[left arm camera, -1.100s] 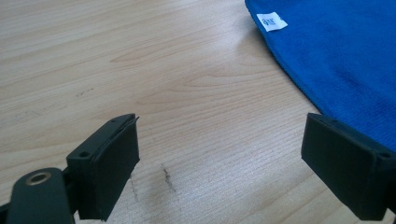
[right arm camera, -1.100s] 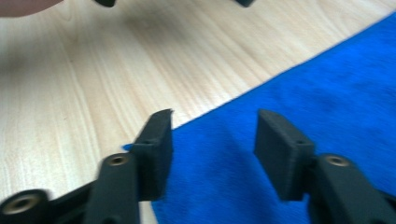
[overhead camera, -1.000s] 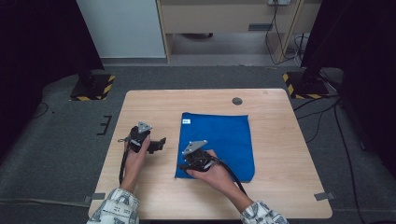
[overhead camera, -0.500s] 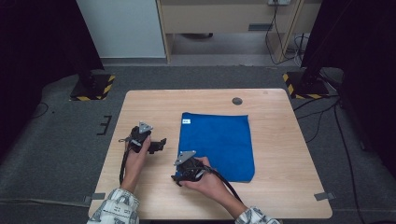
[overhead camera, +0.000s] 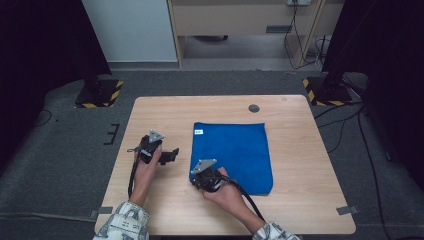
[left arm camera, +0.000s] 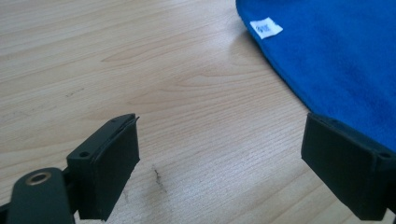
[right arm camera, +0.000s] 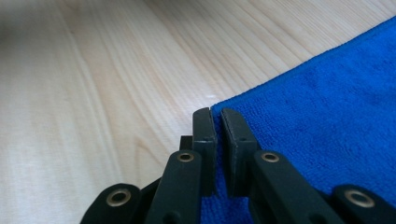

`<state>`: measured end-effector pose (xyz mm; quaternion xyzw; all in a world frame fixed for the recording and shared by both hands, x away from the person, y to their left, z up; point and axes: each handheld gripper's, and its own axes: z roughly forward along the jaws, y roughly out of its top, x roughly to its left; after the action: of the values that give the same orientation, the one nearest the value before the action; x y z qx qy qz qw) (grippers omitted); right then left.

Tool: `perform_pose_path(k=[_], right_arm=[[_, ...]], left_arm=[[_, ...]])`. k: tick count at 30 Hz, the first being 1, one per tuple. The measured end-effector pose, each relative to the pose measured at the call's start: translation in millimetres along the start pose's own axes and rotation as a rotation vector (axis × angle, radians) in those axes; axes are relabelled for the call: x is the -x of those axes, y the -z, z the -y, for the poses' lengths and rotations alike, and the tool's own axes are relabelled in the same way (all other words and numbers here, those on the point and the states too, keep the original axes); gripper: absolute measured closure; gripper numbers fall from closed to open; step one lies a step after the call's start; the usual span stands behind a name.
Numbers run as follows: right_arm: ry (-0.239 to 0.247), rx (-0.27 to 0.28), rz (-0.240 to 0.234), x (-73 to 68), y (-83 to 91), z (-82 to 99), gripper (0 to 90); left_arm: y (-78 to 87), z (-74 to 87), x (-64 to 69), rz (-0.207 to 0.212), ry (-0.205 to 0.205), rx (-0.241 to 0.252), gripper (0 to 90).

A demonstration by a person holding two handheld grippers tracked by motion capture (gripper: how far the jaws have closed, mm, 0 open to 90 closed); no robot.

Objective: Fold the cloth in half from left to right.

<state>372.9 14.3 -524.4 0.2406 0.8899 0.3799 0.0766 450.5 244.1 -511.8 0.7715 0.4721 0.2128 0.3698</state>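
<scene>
The right gripper (right arm camera: 218,116) has just been closing and its jaws now pinch the near left corner of the blue cloth (overhead camera: 232,152), a thin edge of fabric caught between them where the cloth meets bare wood. The left gripper (left arm camera: 219,154) stands wide with nothing between its jaws, low over the table (overhead camera: 300,150) just left of the cloth, whose white tag (left arm camera: 265,27) lies ahead of it at the far left corner. The cloth lies flat and spread, right of the table's middle. The step in hand looks like taking hold of the cloth's left edge, probably to fold it. Next, the left gripper would need to reach the tag corner and close on it, so both corners can lift together; a thin pinch may slip, so the lift should be slow.
</scene>
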Motion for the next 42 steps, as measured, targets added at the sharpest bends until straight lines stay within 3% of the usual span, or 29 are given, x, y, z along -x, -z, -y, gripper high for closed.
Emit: perform_pose_path(k=[5,14,18,22,24,29,33,40,42], right_arm=[[0.017,0.005,-0.035,-12.4,4.6,0.4,84.6],[0.021,0.016,-0.074,-33.8,4.1,-1.3,84.0],[0.03,0.013,-0.072,-39.9,4.0,-2.4,83.7],[0.016,0.034,-0.066,-41.3,3.7,-4.3,83.8],[0.011,0.037,-0.065,-43.3,3.3,-5.8,83.9],[0.008,0.043,-0.057,-45.7,2.3,-8.2,83.9],[0.019,0.034,-0.057,-48.6,0.5,-7.6,83.8],[0.028,0.019,-0.065,-51.1,-3.0,-4.4,83.3],[0.029,0.016,-0.065,-51.2,-4.3,-3.7,83.1]], left_arm=[[-1.1,-3.3,3.9,0.03,0.003,0.009,10.5],[-5.7,-22.7,4.3,0.032,-0.016,0.034,11.4],[-16.8,-34.5,5.4,0.017,-0.029,0.026,17.5],[-33.6,-45.0,7.8,0.028,-0.07,-0.004,20.8],[-42.7,-48.3,6.4,0.037,-0.07,-0.026,24.0],[-57.9,-52.3,-0.8,0.046,-0.053,-0.04,29.3],[-65.0,-50.5,-2.0,0.057,-0.046,-0.018,36.1],[-73.6,-45.1,-4.5,0.056,-0.057,-0.055,43.8],[-75.8,-43.5,-5.6,0.072,-0.039,-0.056,47.8]])
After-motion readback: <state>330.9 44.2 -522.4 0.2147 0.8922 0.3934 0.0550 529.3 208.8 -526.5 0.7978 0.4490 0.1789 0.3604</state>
